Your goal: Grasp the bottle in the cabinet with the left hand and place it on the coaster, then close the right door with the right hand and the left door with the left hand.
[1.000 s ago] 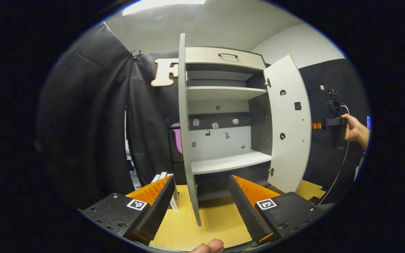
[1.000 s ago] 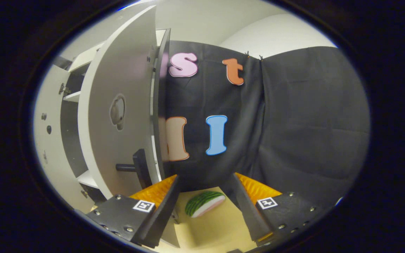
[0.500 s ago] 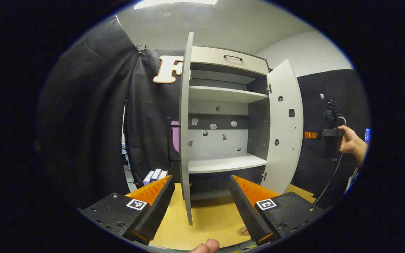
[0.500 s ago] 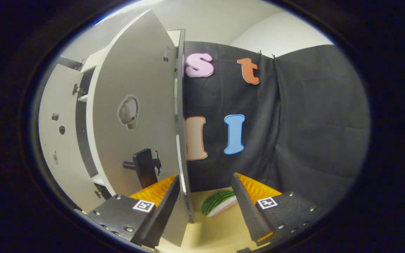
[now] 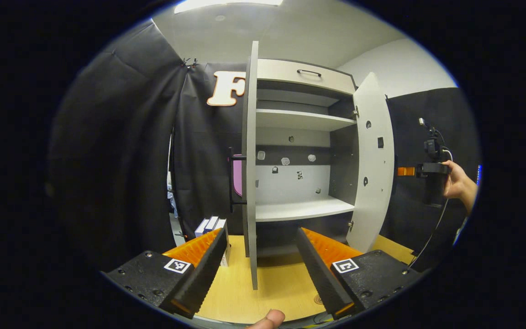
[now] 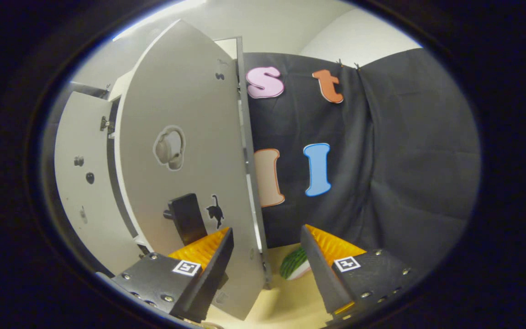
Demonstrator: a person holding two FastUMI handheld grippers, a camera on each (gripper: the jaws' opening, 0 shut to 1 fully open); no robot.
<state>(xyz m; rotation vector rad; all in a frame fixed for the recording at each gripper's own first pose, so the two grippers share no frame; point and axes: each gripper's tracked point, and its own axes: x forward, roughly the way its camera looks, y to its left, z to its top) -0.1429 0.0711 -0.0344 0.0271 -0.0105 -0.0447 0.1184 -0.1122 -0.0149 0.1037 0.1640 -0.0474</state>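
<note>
The left gripper (image 5: 260, 256) has its fingers spread wide and empty, the left door (image 5: 250, 183) edge-on between them. The right gripper (image 6: 265, 262), also wide and empty, straddles the right door (image 6: 185, 183) edge. Both cabinet (image 5: 299, 137) shelves stand bare; the bottle is apparently already placed. The coaster (image 5: 318, 299) peeks out at the tabletop (image 5: 281, 285) near edge. Both doors remain to close.
</note>
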